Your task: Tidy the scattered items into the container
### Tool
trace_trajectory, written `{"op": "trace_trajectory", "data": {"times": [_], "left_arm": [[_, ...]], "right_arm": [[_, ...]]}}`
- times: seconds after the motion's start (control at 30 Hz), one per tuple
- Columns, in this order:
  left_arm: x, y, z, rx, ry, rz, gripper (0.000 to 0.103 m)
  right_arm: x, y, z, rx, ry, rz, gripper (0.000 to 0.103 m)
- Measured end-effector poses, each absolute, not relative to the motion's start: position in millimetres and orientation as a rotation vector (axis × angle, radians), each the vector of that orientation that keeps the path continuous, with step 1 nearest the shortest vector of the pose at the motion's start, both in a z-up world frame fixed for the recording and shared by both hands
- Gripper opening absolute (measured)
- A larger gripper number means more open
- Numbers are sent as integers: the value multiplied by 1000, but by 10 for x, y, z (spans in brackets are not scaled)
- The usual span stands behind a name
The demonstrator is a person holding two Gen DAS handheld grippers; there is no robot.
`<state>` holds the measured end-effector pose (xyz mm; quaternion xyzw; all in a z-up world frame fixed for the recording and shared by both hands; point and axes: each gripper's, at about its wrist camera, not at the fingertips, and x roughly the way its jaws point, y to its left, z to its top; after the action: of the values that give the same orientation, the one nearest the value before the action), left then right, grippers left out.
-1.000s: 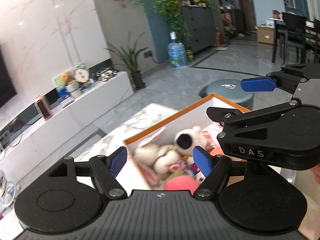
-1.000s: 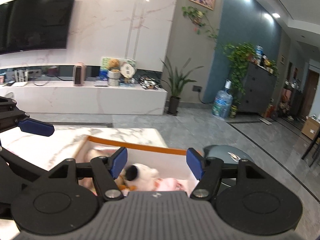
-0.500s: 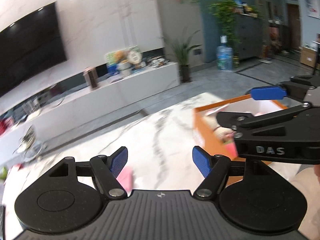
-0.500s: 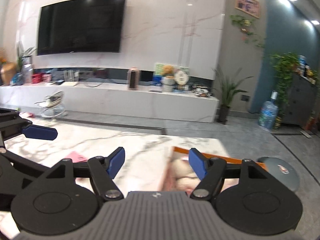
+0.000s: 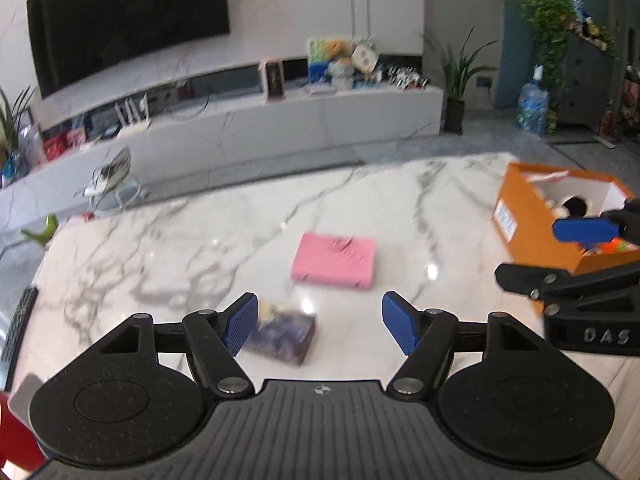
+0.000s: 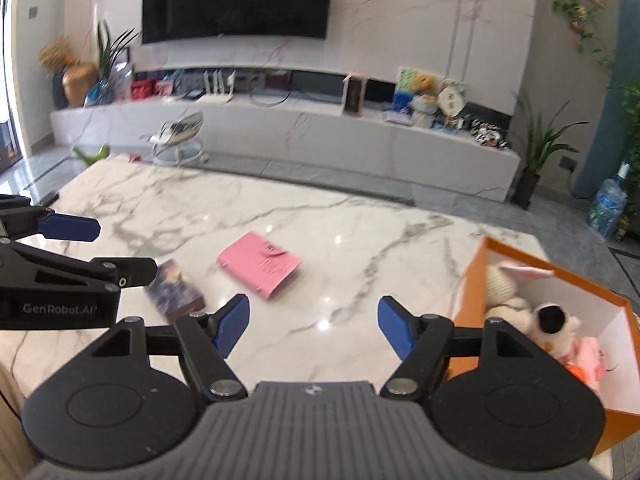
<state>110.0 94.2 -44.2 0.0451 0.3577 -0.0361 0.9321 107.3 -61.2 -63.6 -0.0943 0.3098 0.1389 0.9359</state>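
A pink notebook (image 5: 334, 260) lies flat mid-table; it also shows in the right wrist view (image 6: 259, 265). A small dark printed book (image 5: 284, 336) lies nearer, just beyond my left gripper (image 5: 318, 326), which is open and empty above the table. The dark book also shows in the right wrist view (image 6: 174, 290). My right gripper (image 6: 314, 326) is open and empty. The orange box (image 6: 472, 280) holds plush toys (image 6: 548, 320) at the table's right end; it also shows in the left wrist view (image 5: 524, 220).
The marble table (image 5: 180, 248) carries a dark keyboard-like edge (image 5: 18, 328) at far left. Beyond the table stand a low white TV bench (image 6: 320, 128), a wall TV (image 6: 236, 0) and potted plants (image 6: 536, 152).
Both grippers have swung left, away from over the orange box, toward the middle of the table. The pink notebook and dark book have come into view. Both stay open.
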Motion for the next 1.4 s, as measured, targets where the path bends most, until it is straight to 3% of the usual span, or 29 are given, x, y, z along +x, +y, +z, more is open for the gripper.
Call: {"op": "trace_trajectory", "data": {"times": [0.73,1.03,1.4], "left_arm": [[1935,1342,-1336,-49,1048,-67,81],[2201,1471,-1368,-103,1031,-108,81],[2496,1574,-1399,-118,989,-113,81]], "right_arm": [[2358,-75,-1483,-285,834,356,74],[2788,119,-1783,-346,836,450,85],[3181,341,-1937,-371,804,513,87]]}}
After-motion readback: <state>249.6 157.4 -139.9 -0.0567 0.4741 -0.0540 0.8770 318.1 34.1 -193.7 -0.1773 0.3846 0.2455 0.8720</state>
